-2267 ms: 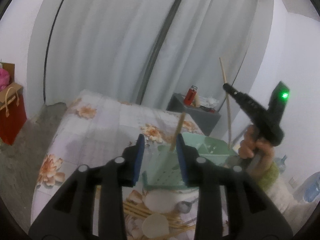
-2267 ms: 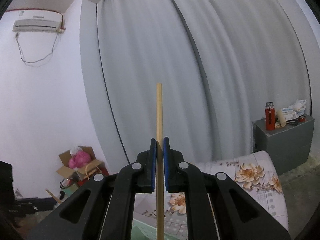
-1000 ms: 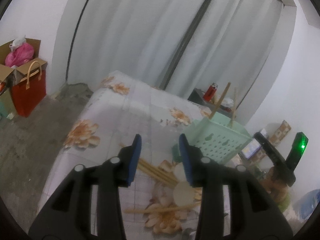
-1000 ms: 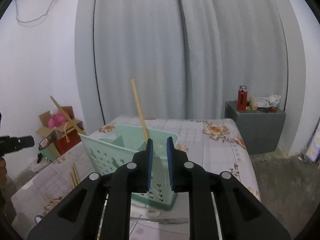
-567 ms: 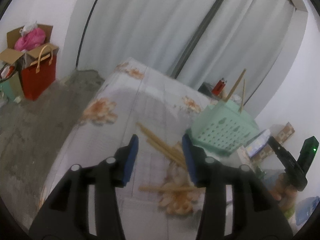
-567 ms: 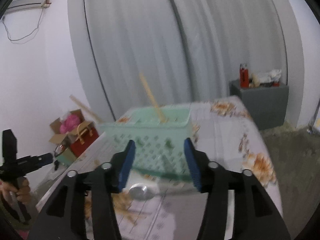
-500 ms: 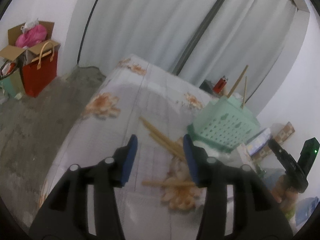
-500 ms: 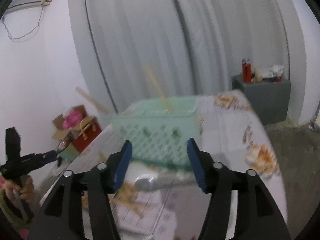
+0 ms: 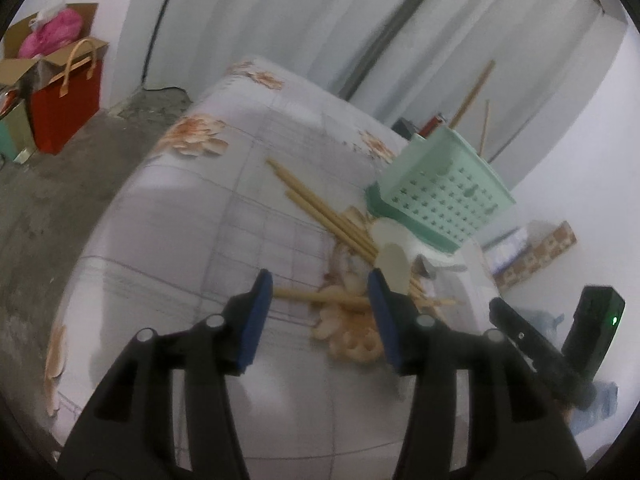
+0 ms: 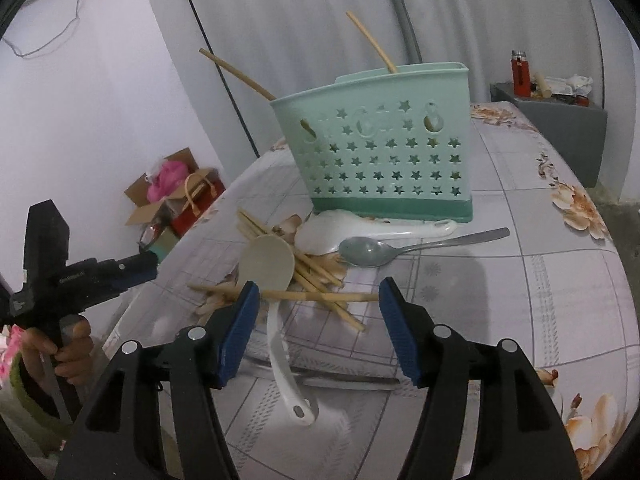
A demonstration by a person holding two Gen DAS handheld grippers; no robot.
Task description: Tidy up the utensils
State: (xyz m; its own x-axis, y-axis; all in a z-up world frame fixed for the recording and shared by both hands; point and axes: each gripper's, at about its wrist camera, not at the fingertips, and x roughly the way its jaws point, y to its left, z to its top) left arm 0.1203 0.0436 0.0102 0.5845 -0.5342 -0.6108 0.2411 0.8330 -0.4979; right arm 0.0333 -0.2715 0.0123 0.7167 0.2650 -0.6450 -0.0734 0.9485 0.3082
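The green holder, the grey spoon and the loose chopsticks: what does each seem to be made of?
Holder: matte moulded plastic, judging by its star cut-outs. Grey spoon: likely polished metal, given its dull sheen. Chopsticks: pale tan, matte sticks, probably bamboo or wood.

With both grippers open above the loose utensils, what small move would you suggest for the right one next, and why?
Probably lower the right gripper onto the loose wooden chopstick lying crosswise between its open fingers, then close. It tops the pile beside the cream plastic ladle, and two chopsticks already stand in the mint-green perforated plastic caddy. The left gripper is open too.
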